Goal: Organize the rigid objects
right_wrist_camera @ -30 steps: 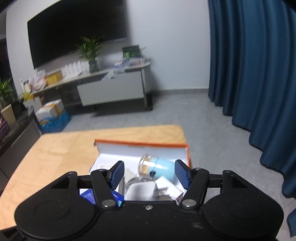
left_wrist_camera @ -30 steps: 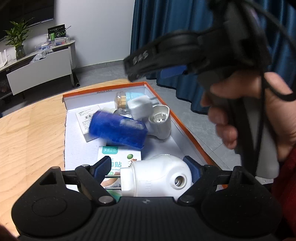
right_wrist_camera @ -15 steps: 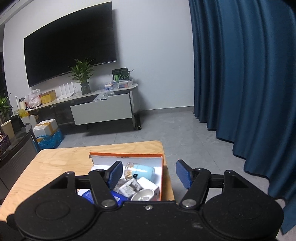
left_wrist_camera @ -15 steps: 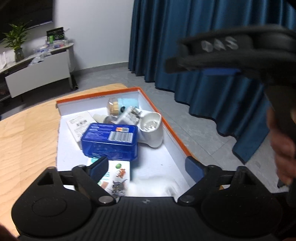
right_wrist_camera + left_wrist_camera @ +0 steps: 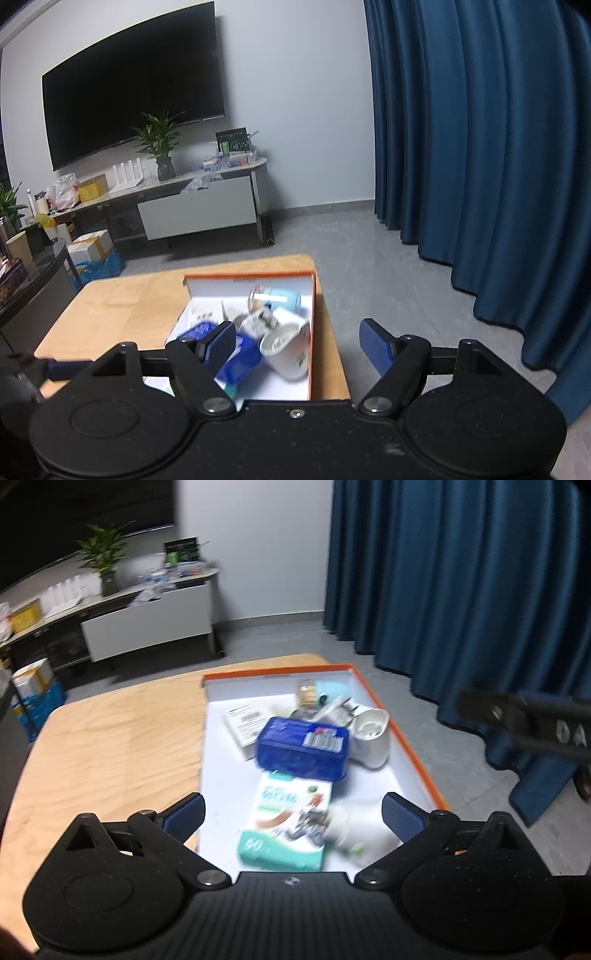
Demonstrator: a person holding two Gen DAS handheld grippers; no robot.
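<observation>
Left wrist view: the left gripper [image 5: 291, 808] has just been opening and stands spread wide, empty, above the near end of the orange-rimmed box [image 5: 402, 734]. A blue tin [image 5: 303, 747] lies mid-box, a white plug-in device [image 5: 356, 830] in the near right corner.

Right wrist view: the right gripper [image 5: 297, 341], also just widened, holds nothing, nearer than the box [image 5: 312, 332].

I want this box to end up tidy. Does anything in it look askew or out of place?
Yes. In the orange-edged box, the blue case lies tilted across a white carton and a teal-and-white packet. Two white plug-in devices lie tipped on their sides.
</observation>
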